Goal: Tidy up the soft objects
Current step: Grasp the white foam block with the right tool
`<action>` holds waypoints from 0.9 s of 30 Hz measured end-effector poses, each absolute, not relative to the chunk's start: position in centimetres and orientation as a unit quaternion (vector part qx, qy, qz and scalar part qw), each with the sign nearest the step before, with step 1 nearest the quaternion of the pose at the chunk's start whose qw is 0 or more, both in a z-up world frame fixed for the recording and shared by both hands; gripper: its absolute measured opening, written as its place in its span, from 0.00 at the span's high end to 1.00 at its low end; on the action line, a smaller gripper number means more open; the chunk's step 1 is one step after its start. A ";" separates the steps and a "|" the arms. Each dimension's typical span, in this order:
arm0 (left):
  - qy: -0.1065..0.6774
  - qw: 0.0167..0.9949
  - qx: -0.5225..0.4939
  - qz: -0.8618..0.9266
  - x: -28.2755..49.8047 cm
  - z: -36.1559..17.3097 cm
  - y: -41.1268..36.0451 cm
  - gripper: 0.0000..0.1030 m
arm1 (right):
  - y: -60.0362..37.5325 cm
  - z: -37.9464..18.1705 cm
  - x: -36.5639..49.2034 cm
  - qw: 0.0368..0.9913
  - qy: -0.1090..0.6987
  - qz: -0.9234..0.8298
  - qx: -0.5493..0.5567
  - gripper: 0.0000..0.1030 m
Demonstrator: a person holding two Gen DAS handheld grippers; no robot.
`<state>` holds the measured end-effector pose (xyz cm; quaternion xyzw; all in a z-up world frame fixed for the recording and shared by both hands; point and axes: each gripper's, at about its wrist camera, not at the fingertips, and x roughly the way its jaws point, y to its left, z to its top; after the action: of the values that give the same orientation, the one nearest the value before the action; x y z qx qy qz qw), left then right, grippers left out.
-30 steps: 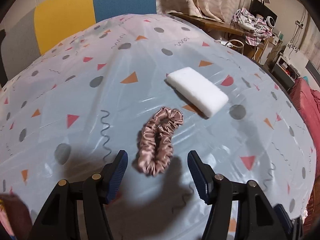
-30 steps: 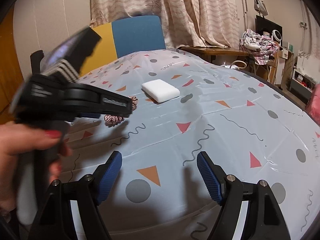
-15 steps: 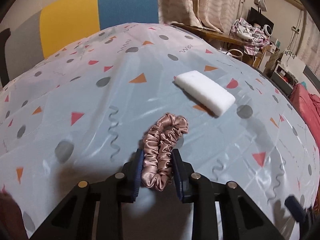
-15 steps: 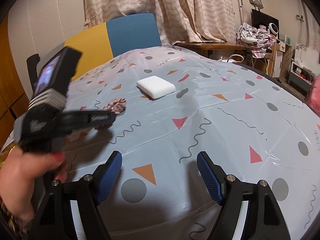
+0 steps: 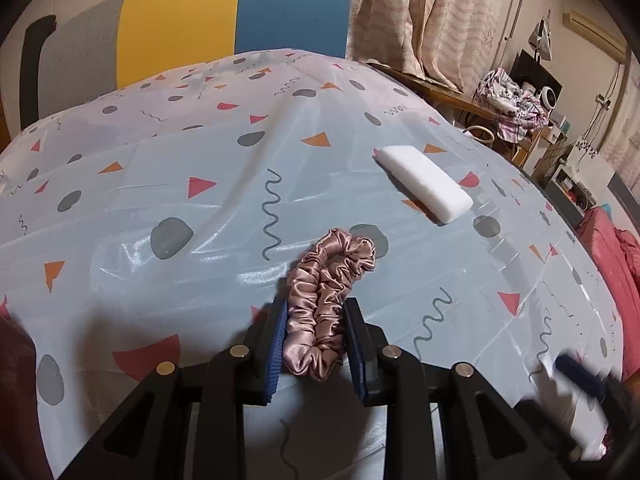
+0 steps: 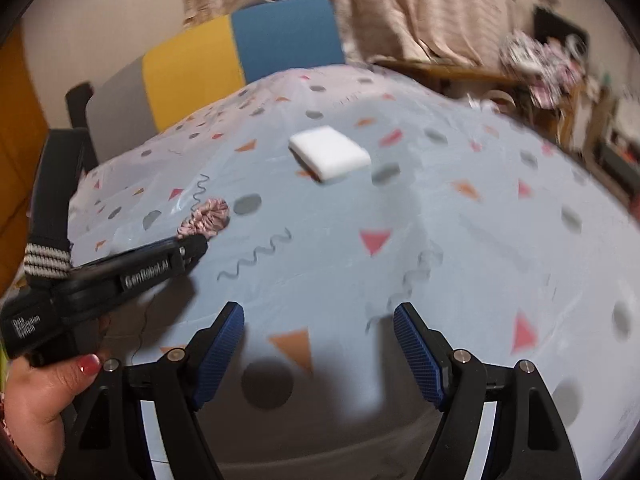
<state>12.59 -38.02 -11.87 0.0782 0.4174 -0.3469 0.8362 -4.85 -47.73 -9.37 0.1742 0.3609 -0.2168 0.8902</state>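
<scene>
Jaws of the left gripper (image 5: 316, 338) have just closed on the scrunchie (image 5: 326, 300) mid-worktop, so it appears ready to lift; right gripper (image 6: 318, 354) jaws stay spread, empty.

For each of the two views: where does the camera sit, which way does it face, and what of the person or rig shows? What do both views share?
Left wrist: sits behind the left gripper, angled down at the table; jaws shut on the pink scrunchie.
Right wrist: sits behind the open right gripper, facing across the table; the left hand shows.
Shared: scrunchie, white sponge, patterned tablecloth, colour-block chair.
</scene>
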 end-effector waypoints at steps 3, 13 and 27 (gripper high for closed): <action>0.415 0.837 0.080 -0.346 12.5 -11.9 -38.1 0.74 | -49.2 -7.3 -2.9 0.899 0.364 -0.195 0.145 0.24; 0.416 0.835 0.063 -0.354 12.7 -12.1 -37.5 0.74 | -55.8 -6.6 7.1 0.904 0.369 -0.182 0.119 0.17; 0.413 0.835 0.056 -0.360 12.8 -12.3 -37.3 0.74 | -59.5 -11.6 14.1 0.880 0.429 -0.175 0.100 0.19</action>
<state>12.79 -37.30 -12.33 0.0555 0.4132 -0.3600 0.8346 14.14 -59.47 -11.64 0.1005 0.4293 -0.1753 0.8803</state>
